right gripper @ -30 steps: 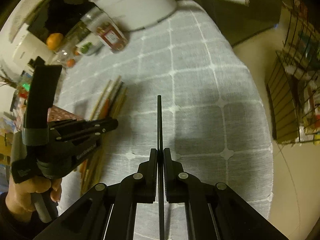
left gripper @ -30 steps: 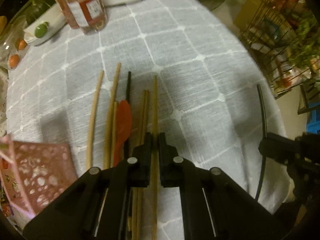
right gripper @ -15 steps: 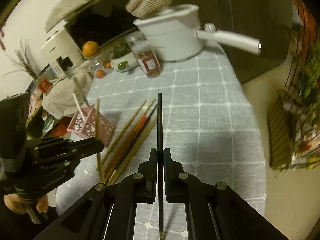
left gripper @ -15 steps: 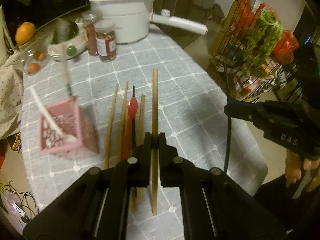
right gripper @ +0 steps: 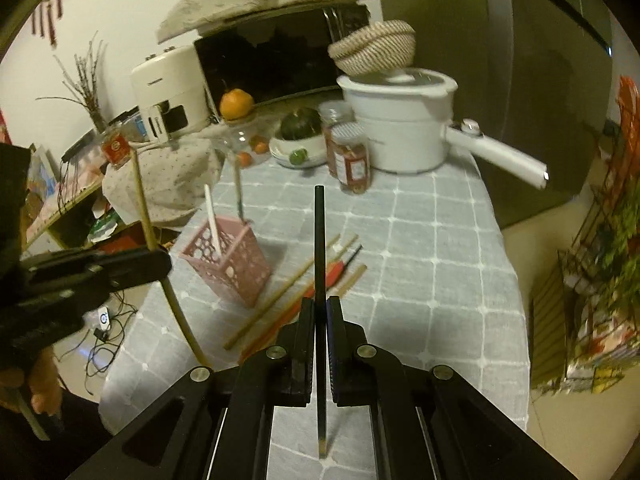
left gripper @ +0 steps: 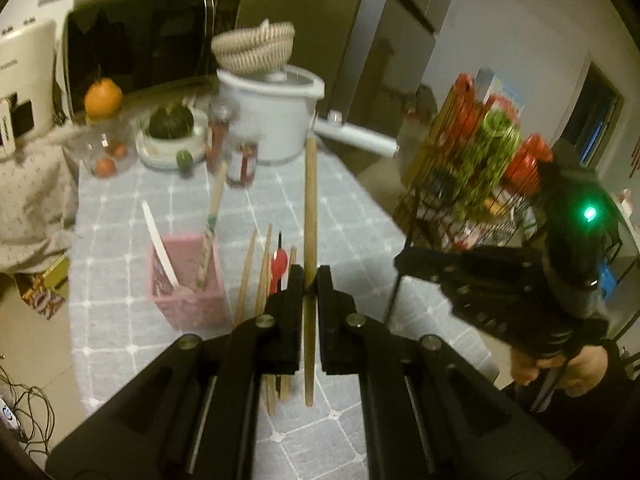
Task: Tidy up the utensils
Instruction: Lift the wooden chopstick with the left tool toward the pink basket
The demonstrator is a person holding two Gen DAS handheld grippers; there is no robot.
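Table w/ grey checked cloth (right gripper: 440, 240) takes most of both views; back end crowded w/ white pot (right gripper: 400, 128), jars (right gripper: 352, 156), bowl of produce. The front and right part of the cloth is bare, so plenty of room there; the right edge drops off to floor near a wire rack (left gripper: 480, 168).

Pink utensil holder (right gripper: 228, 264) stands near table's left edge, upright, already holds a white utensil (left gripper: 160, 244) plus a striped stick. Judged partly done.

Still loose on cloth just beside the holder: a few wooden chopsticks (right gripper: 280, 300) and a red-tipped piece (left gripper: 279, 264), roughly parallel.

Left gripper (left gripper: 306, 284) is clamped narrow on a wooden chopstick (left gripper: 309, 208), held off the cloth and well above it. Right gripper (right gripper: 320, 312) is likewise pinched tight on a black chopstick (right gripper: 319, 240), also airborne.

Left to do, prob.: drop both held sticks into holder, then collect the loose ones. Holder's opening is small and sits close to table edge, so tipping it is a risk.
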